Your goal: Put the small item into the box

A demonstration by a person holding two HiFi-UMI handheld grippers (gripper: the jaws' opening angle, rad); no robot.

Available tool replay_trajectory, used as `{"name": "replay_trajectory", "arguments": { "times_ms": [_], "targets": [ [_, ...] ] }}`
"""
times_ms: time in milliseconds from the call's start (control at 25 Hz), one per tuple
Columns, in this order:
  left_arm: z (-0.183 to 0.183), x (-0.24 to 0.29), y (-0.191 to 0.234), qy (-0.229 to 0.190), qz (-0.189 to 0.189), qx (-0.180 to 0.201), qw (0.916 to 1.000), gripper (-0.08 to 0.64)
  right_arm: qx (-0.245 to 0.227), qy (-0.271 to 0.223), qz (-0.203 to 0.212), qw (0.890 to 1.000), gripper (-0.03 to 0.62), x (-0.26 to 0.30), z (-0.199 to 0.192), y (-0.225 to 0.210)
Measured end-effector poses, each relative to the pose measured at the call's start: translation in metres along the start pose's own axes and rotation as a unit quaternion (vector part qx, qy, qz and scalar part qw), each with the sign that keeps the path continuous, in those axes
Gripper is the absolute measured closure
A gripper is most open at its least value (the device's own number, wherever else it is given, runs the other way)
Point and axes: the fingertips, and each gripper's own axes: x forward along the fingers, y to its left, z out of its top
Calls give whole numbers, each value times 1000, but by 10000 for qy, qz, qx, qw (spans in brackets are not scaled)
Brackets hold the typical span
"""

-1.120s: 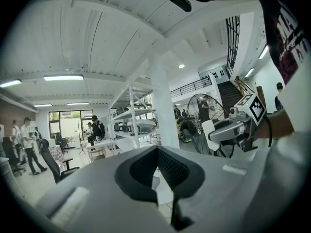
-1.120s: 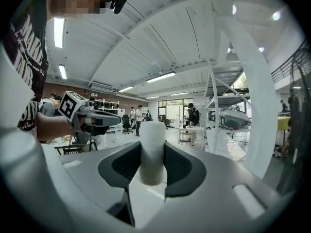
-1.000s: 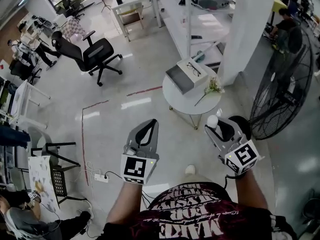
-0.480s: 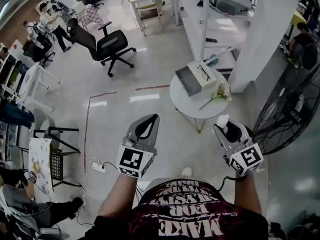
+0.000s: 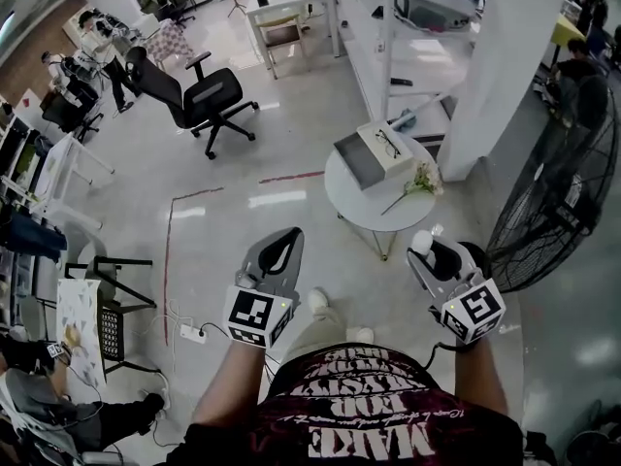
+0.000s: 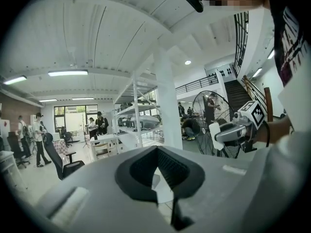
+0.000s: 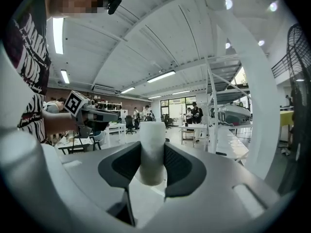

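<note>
White small item (image 5: 419, 241), a stubby cylinder, is clamped between the jaws of the right gripper (image 5: 425, 251); its rounded end sticks out past the tips, pads pressed on both sides of it

Left gripper (image 5: 287, 234): jaws together, tips meeting, nothing between them

Both grippers are held out in front of the person at about the same height, well apart, over bare floor; one shoe (image 5: 316, 300) shows between the arms

Item is not at the box yet, it's in the air short of the round white table (image 5: 342, 198) and off its near right edge

On the table: box (image 5: 353, 157) at the far left side, grey part toward the left, white part on the right with a pair of glasses (image 5: 388, 144) lying on it. Can't tell if that white part is a lid or the inside. Flower sprig (image 5: 415, 182) lies on the tabletop just right of the box

Further out: big floor fan (image 5: 558, 197) right, white column (image 5: 495, 66) behind the table, black office chair (image 5: 209, 110) far left
</note>
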Motion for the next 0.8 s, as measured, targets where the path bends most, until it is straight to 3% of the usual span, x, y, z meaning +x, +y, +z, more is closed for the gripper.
{"name": "replay_trajectory", "arguments": {
  "times_ms": [480, 800],
  "targets": [
    [-4, 15, 26, -99, -208, 9, 9997, 559, -86, 64, -74, 9999, 425, 30, 9, 4],
    [-4, 27, 56, -81, -117, 461, 9988, 558, -59, 98, -133, 9998, 425, 68, 19, -1]
  ]
}}
